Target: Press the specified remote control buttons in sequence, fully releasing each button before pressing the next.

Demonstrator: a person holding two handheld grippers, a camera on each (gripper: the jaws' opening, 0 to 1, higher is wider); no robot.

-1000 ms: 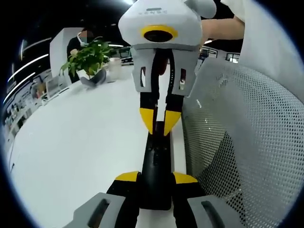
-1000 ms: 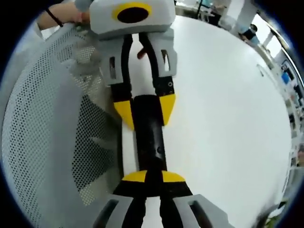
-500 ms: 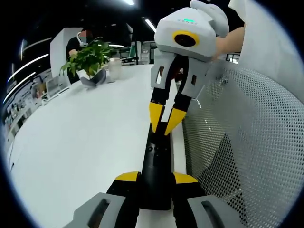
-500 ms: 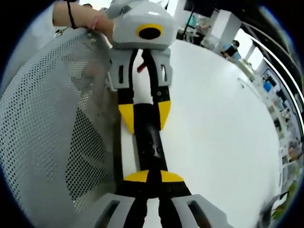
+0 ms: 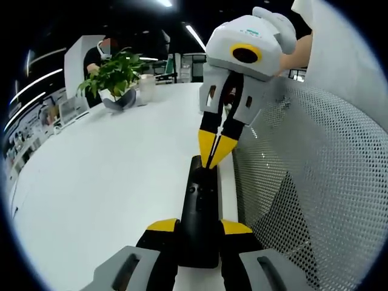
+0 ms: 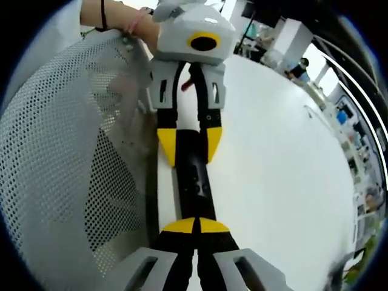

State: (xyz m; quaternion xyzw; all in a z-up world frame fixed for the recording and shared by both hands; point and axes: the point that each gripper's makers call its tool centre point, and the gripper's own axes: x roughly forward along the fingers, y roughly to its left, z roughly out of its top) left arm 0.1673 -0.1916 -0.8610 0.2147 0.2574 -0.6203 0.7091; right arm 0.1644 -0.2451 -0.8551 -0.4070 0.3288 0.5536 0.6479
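A slim black remote control (image 5: 197, 203) lies lengthwise along the white table (image 5: 109, 182), with small buttons on its top face. My left gripper (image 5: 199, 226) is shut on one end, a yellow-tipped jaw on each side. In the right gripper view, that left gripper (image 6: 190, 144) clamps the far end of the remote (image 6: 195, 182). My right gripper (image 6: 195, 225) has its yellow tips pressed together at the remote's near end. In the left gripper view, the right gripper (image 5: 214, 150) points steeply down at the remote's far end. I cannot tell whether it touches.
A white mesh chair back (image 5: 309, 182) stands close beside the remote and also fills the left side (image 6: 60, 157). A potted plant (image 5: 115, 76) sits at the table's far side, with a person (image 5: 100, 51) behind it. A hand (image 6: 130, 27) holds the left gripper.
My right gripper has drawn back along the remote from its middle to its end and tilted up. Its tips, slightly apart before, now meet. The left gripper's hold is unchanged.
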